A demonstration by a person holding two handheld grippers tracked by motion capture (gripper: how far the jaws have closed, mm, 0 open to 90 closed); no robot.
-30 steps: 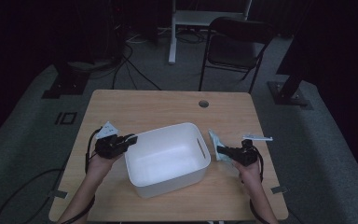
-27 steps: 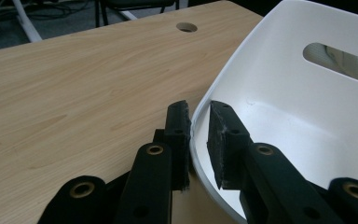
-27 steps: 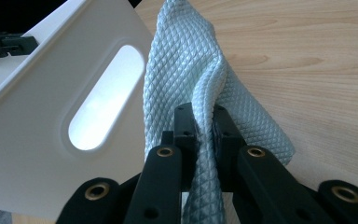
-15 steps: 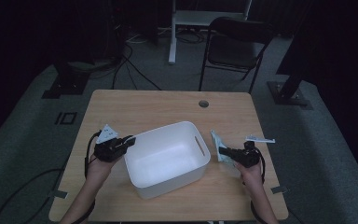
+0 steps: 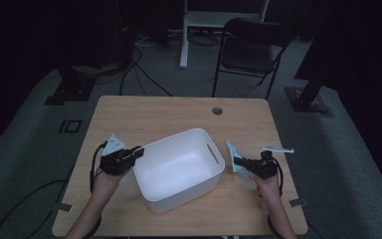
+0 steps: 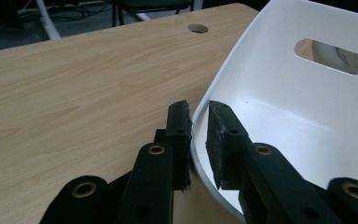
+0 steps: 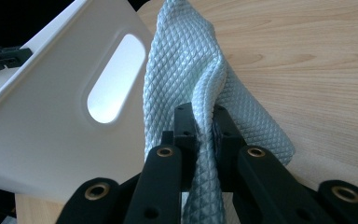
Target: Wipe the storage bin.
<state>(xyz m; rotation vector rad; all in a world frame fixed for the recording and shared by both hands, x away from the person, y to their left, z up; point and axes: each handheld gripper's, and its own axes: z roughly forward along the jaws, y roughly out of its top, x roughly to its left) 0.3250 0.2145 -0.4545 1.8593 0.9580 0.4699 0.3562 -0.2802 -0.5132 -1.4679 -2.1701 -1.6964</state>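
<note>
While the right tool (image 7: 204,123) pinches the cloth (image 7: 200,70) just outside the white bin's (image 5: 179,169) handle wall, the left tool (image 6: 198,128), jaws just eased apart, straddles the opposite rim unclamped.

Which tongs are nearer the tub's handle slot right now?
Right. The right tongs, pinching the cloth, sit just outside the handle slot; the left tongs straddle the white tub's opposite rim.
</note>
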